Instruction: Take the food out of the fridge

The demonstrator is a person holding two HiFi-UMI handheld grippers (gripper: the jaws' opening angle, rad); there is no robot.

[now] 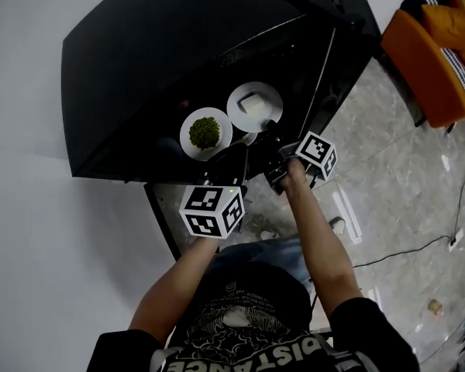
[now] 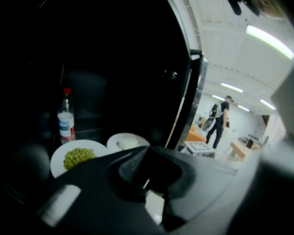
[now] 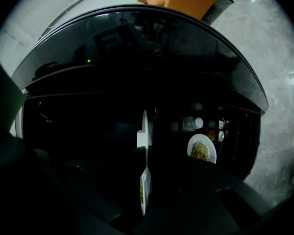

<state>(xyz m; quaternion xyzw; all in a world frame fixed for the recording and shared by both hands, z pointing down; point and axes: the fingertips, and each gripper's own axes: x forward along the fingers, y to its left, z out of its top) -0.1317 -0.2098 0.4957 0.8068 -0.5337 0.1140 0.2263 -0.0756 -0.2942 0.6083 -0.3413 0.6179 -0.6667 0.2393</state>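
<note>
Fingers (image 2: 103,185) on the left gripper (image 2: 148,151) look pressed together at the tips with nothing caught between them, just a little sliver of white showing through lower down. Same deal on the right gripper (image 3: 144,153): its fingers (image 3: 103,180) are so close that only a thin vertical slit is left, and through it you get a strip of white and a bit of green. Both pieces of food sit inside the black fridge (image 1: 139,68), side by side on one shelf. One is a white plate (image 1: 185,136) with a pile of green stuff (image 1: 204,132). The other is a second plate (image 1: 236,98) just to its right, carrying a pale white block (image 1: 253,104). From the head view the left gripper (image 1: 229,158) sits at the near edge of the greens plate and the right gripper (image 1: 270,134) at the near rim of the block plate, but I honestly can't tell if either one touches. A bottle (image 2: 65,119) with a red cap stands behind the greens. Off to the right there's an orange seat (image 1: 426,60) on the marble floor (image 1: 403,184), and a person (image 2: 219,121) stands way back in the room.
</note>
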